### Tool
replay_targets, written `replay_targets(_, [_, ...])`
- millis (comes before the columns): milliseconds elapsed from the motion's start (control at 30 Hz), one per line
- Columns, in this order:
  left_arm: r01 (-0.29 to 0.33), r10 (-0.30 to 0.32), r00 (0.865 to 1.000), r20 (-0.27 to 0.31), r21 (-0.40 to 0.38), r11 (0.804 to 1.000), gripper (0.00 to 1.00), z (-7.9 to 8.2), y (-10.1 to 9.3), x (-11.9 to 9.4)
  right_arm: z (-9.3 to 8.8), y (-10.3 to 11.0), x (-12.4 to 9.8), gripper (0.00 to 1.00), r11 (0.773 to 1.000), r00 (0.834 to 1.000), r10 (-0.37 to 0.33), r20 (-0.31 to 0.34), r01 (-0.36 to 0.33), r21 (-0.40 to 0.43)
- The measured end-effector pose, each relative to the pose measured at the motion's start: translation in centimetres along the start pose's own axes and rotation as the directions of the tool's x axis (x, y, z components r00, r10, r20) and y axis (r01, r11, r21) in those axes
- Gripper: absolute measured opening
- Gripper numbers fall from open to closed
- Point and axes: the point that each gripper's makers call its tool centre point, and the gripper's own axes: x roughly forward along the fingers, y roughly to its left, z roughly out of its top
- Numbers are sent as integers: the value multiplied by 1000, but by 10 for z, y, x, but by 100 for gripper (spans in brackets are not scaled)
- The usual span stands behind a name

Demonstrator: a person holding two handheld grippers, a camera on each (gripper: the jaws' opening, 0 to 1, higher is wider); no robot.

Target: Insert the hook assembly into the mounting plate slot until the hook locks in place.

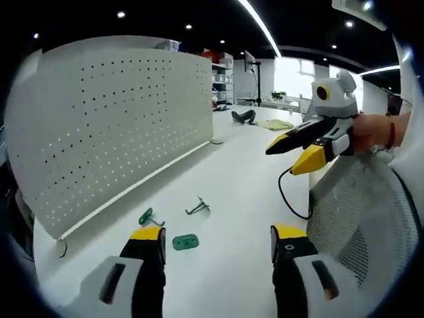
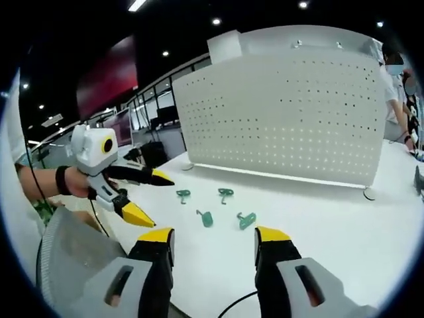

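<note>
Both hand-held grippers are being held above the white desk [image 1: 232, 192], in front of the perforated panel [image 1: 112, 126] standing upright on it.

In the left gripper view, the left hand-held gripper [image 1: 216, 242] is being carried with its yellow-tipped jaws spread wide, nothing between them. A green mounting plate [image 1: 185, 242] is lying flat on the desk just beyond its left jaw. A little nearer the panel, a green-based hook [image 1: 148, 216] and a bare wire hook [image 1: 198, 207] are resting side by side, apart from the plate. The right hand-held gripper [image 1: 298, 154] is being held in a hand [image 1: 371, 130] on the far side from the panel, jaws parted and empty, a black cable [image 1: 286, 192] trailing beneath it.

In the right gripper view, the right hand-held gripper [image 2: 214, 240] is likewise being kept open. Four small green pieces [image 2: 226, 194] are scattered on the desk between its jaws and the panel, none touching. The left hand-held gripper [image 2: 152, 197] is being held open beside them, away from the panel.
</note>
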Motion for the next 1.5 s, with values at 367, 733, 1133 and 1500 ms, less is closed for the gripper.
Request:
replay_targets(367, [17,-8,995,-100,90,996,56,-17,6,10,-5,-3,-4,47,999,1000,-24,3,24,29])
replay_targets(733, [100,-70,981,-179,162,982,48,-27,6,24,-10,-5,-5,47,999,1000,-27,-4,27,46])
replay_targets(1133, [121,-63,965,-253,220,968,40,-38,13,32,-15,-7,-9,47,998,999,-35,-11,35,56])
replay_targets(1500, [112,-19,959,-284,315,942,31,-41,29,42,-13,-9,-12,46,996,999,-51,5,51,69])
